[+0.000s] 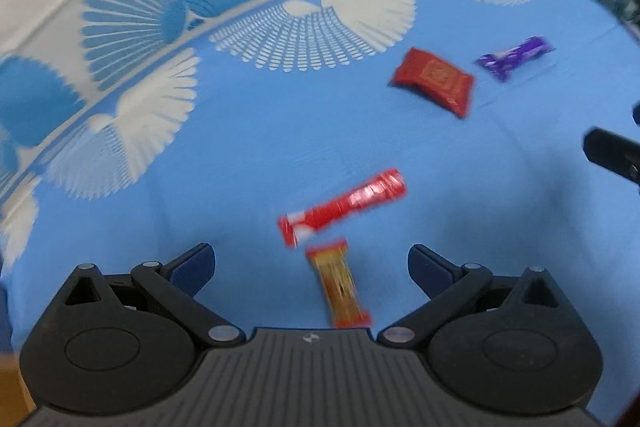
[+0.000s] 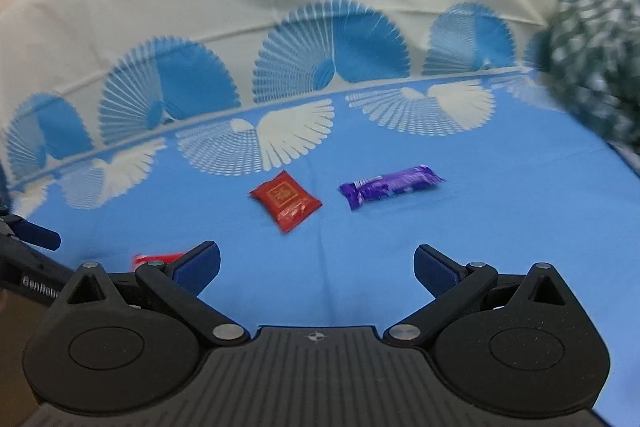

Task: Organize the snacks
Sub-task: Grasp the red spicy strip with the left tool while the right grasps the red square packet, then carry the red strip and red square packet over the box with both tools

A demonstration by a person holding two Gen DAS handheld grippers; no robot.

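Left tool (image 1: 311, 269) wide open, empty, hovering over blue fan-patterned cloth (image 1: 200, 187). Gold-orange snack bar (image 1: 340, 287) lies between its fingers, on cloth. Red stick pack (image 1: 344, 207) just beyond, nearly touching bar's far end. Red square packet (image 1: 434, 81) and purple bar (image 1: 514, 58) farther off, near each other. Right tool (image 2: 316, 267) also wide open, empty; red packet and purple bar ahead. Green checked fabric (image 2: 596, 67) far right.
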